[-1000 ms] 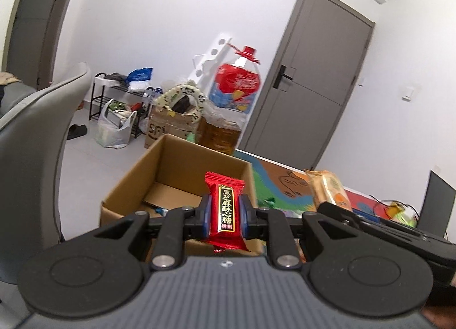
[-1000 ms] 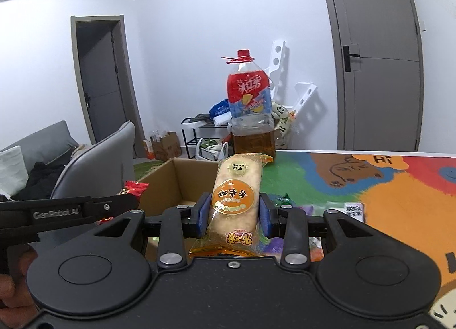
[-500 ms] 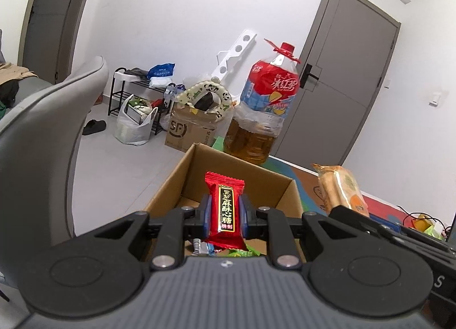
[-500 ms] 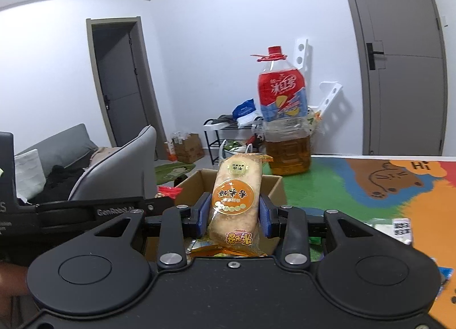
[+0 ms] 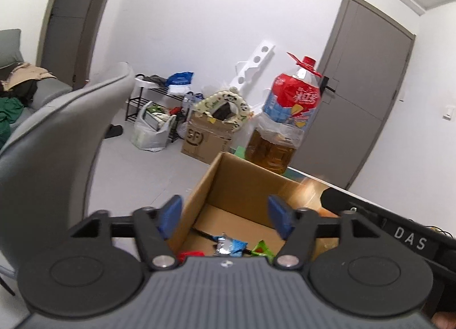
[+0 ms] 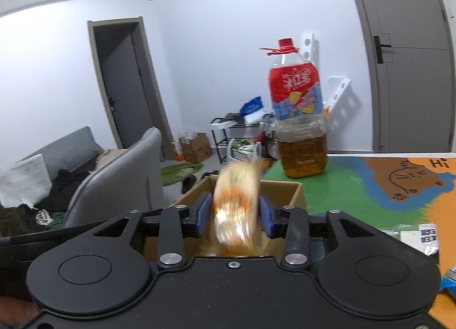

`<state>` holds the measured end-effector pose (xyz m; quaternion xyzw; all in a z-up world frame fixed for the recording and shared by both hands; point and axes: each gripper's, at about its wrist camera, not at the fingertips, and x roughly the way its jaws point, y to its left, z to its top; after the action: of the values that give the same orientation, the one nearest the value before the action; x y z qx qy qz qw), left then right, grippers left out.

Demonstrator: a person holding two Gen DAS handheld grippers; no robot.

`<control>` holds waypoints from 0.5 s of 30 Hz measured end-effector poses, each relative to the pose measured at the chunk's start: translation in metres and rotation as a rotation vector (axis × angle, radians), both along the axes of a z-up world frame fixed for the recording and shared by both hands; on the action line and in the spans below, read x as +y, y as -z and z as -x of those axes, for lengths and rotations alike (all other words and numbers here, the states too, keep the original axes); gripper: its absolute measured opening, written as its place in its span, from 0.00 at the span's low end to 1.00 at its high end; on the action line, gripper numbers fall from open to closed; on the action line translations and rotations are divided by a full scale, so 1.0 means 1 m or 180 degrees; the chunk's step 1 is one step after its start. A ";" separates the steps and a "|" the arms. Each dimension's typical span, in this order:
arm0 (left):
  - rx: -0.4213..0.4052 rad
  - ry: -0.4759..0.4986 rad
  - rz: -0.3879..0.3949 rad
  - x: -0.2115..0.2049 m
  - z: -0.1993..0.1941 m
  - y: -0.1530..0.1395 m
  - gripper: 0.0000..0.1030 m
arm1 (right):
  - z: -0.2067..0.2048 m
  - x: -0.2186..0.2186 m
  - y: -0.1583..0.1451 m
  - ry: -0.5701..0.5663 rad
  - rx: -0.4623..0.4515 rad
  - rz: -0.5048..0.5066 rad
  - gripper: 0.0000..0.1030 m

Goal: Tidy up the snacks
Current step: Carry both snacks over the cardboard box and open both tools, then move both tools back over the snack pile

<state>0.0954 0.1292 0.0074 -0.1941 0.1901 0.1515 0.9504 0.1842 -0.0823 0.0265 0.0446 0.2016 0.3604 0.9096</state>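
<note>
Both grippers sit over the cardboard box [image 5: 242,186] for dropping. Left gripper [image 5: 225,216] has just opened, empty; red candy [image 5: 189,255] below at 6 o'clock. Right gripper [image 6: 235,212] just widened, loosing the blurred biscuit pack [image 6: 236,203].

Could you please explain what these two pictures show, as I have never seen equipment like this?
There is no robot: a person holds a two-finger tool in each hand, each with a camera looking along its fingers. In the left view, the left tool has just been opening and holds nothing; below it an open box holds a few snacks. In the right view, the right tool has also been opening; a blurred snack pack sits between its pads, apparently slipping towards the box. Behind stands an oil bottle on a colourful mat.
</note>
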 end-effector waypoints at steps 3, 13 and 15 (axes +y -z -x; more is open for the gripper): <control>-0.0057 -0.0041 -0.0049 -0.001 0.009 -0.003 0.84 | 0.003 -0.004 0.000 0.0076 0.0031 -0.0005 0.54; -0.0031 -0.0052 0.0039 -0.009 0.020 -0.002 0.96 | 0.010 -0.035 0.001 0.0218 0.0130 0.0042 0.73; -0.0022 -0.0033 0.0041 -0.012 0.022 -0.001 0.97 | 0.013 -0.041 0.000 0.0237 0.0132 0.0058 0.79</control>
<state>0.0733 0.1173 0.0088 -0.2018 0.1867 0.1546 0.9490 0.1715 -0.1230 0.0262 0.0512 0.2219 0.3235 0.9184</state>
